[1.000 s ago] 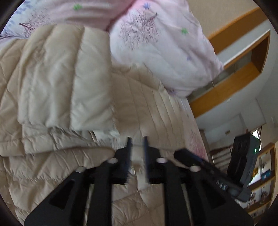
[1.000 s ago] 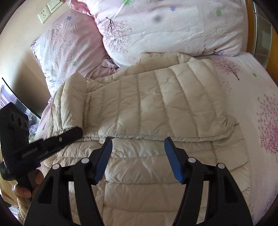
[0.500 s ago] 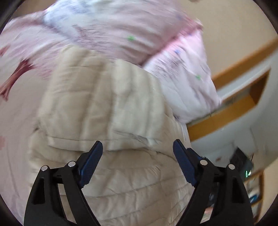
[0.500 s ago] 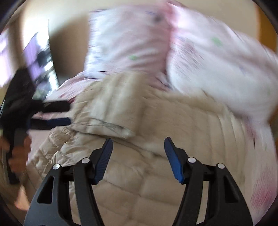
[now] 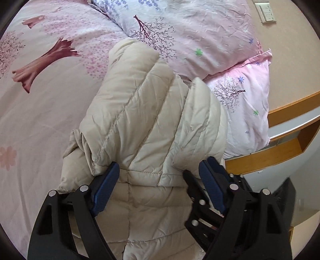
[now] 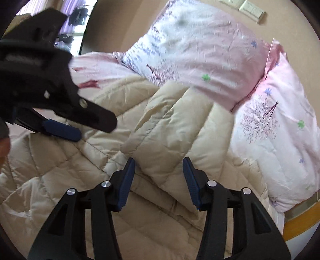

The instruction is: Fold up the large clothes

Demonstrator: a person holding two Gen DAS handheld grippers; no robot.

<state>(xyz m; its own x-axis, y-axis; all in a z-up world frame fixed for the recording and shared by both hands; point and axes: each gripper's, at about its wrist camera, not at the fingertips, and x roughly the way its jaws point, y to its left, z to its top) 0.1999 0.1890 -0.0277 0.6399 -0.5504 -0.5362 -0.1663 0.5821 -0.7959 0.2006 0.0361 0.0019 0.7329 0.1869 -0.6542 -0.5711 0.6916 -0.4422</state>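
A beige quilted down jacket [image 5: 152, 120] lies on the bed, with one part folded over its body. My left gripper [image 5: 158, 180] stands wide open, its blue pads [image 5: 106, 188] straddling the near edge of that folded layer. In the right wrist view the jacket [image 6: 176, 128] shows the same fold. My right gripper [image 6: 159, 176] has the fold's end between its jaws, which are closing; the pads do not pinch it. The left gripper [image 6: 94, 130] reaches in from the upper left over the jacket. One black finger [image 5: 197, 202] of the right gripper shows beside the left one.
Two pink flowered pillows [image 5: 200, 36] [image 6: 276, 128] lean against the wall behind the jacket. A pink sheet with a tree print [image 5: 40, 80] covers the bed to the left. A wooden bed frame [image 5: 280, 156] runs along the right. A wall switch [image 5: 268, 12] sits above the pillows.
Both hands swung round and rolled toward the jacket's folded part. The left gripper went from nearly shut to wide open. The right gripper's jaws have narrowed around the fold.
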